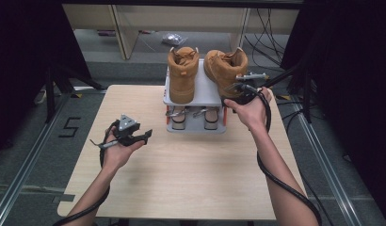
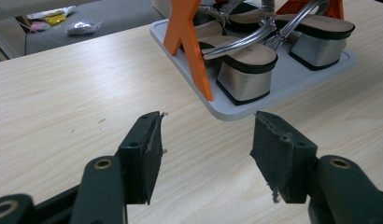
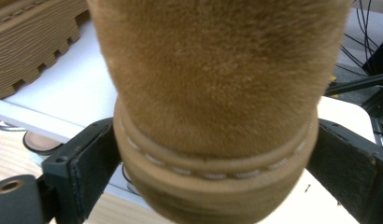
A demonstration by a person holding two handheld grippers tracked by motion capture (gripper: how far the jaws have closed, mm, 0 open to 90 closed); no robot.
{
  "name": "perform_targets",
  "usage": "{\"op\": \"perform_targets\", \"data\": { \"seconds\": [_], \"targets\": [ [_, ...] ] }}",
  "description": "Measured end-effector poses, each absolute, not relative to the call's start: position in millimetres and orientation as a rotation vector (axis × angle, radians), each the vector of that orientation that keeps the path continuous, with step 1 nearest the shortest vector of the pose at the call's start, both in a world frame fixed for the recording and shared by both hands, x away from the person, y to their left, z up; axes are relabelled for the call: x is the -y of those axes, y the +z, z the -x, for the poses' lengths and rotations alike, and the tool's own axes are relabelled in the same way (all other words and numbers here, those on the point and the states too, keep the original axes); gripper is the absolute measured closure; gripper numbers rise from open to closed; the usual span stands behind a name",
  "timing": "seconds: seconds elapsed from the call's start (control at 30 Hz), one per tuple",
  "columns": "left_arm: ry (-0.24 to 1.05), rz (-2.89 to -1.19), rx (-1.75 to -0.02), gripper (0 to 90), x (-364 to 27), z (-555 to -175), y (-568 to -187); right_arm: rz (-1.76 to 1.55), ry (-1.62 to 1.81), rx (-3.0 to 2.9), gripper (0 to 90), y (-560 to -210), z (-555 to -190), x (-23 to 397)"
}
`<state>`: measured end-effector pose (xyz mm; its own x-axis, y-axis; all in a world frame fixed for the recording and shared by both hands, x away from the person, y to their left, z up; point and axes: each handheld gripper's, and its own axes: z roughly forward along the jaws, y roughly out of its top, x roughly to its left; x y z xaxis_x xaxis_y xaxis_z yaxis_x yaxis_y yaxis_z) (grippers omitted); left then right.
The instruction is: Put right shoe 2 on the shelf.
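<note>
- Nearest the person, the left gripper (image 1: 143, 136) lies in the upturned left hand (image 1: 116, 153) over the wooden table (image 1: 181, 179), on the left side and well apart from the rack.
- Its jaws stand apart with nothing between them (the left gripper view shows bare tabletop in the gap), and they point toward the front corner of the rack's bottom tray (image 2: 236, 114).
- On that tray, between orange legs (image 2: 192, 46), sits a pair of block-heeled sandals (image 2: 243, 70) with silver heels and straps.
- Farther on, the right hand (image 1: 250, 110) reaches to the right front corner of the small grey two-tier shoe rack (image 1: 200, 96) that stands at the far middle of the table.
- The right gripper (image 3: 217, 168) has its jaws on either side of the heel of the right tan boot (image 3: 217, 84); the left pad lies against the sole edge, while the right pad seems just clear of it, so the grip looks released (though the margin is thin).
- That boot (image 1: 226, 68) rests on the top shelf, tilted, with its heel at the front right edge.
- Beside it on the same shelf stands the left tan boot (image 1: 183, 73), upright.
</note>
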<state>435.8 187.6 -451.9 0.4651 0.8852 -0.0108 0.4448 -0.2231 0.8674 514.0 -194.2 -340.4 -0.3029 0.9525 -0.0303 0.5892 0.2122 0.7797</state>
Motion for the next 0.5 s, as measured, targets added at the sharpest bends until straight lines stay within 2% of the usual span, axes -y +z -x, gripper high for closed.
{"op": "perform_targets", "data": {
  "seconds": [0.5],
  "targets": [
    [0.637, -1.844, -1.118, 42.3, -185.3, -438.0, -450.7, -1.438, 0.886, -1.965, 7.6, -338.6, -513.9, 187.9]
  ]
}}
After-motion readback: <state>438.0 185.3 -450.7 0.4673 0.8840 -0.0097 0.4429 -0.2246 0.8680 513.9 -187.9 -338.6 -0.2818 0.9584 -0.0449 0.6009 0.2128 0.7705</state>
